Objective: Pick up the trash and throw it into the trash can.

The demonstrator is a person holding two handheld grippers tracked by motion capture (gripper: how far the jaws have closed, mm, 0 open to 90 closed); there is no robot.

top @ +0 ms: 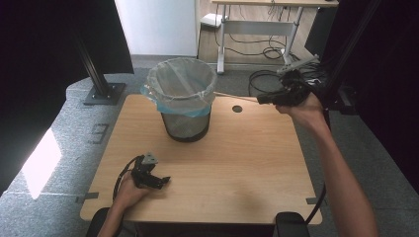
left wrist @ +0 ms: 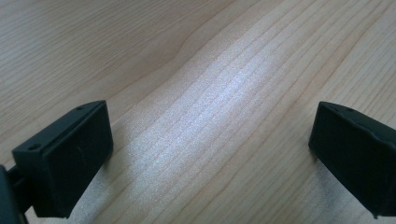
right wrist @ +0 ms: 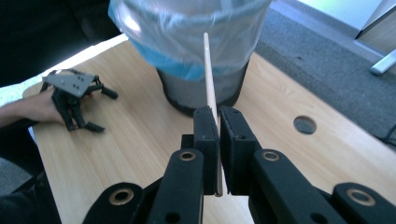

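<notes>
I've got a thin wood stick (right wrist: 208, 74) pinched in my right gripper (right wrist: 219, 116); its jaws are squeezed tight on it. The stick pokes out toward the bin (top: 184, 98) and its far tip is close to the bin's rim, w/ the grip end up in the air over the back right part of the table (top: 247, 163). I think the step now is carrying the stick to the bin to drop it in. Next I'd need to get the stick over the open top, tip it down so it goes inside the bag (top: 182, 85) and not across the rim, then let the jaws open. The stick is long, so it could catch on the edge & hang there. My left gripper (top: 157, 180) lies low at the front left of the table, well apart from the bin, its jaws wide apart w/ nothing between them, just bare wood under them. The table is light wood w/ a round hole (top: 237, 108) near the back. The bin is black mesh w/ a clear-ish bag w/ blue at the fold. The floor is grey carpet; there's another desk (top: 262, 19) at the back w/ cables under it, & dark curtains on both sides.
</notes>
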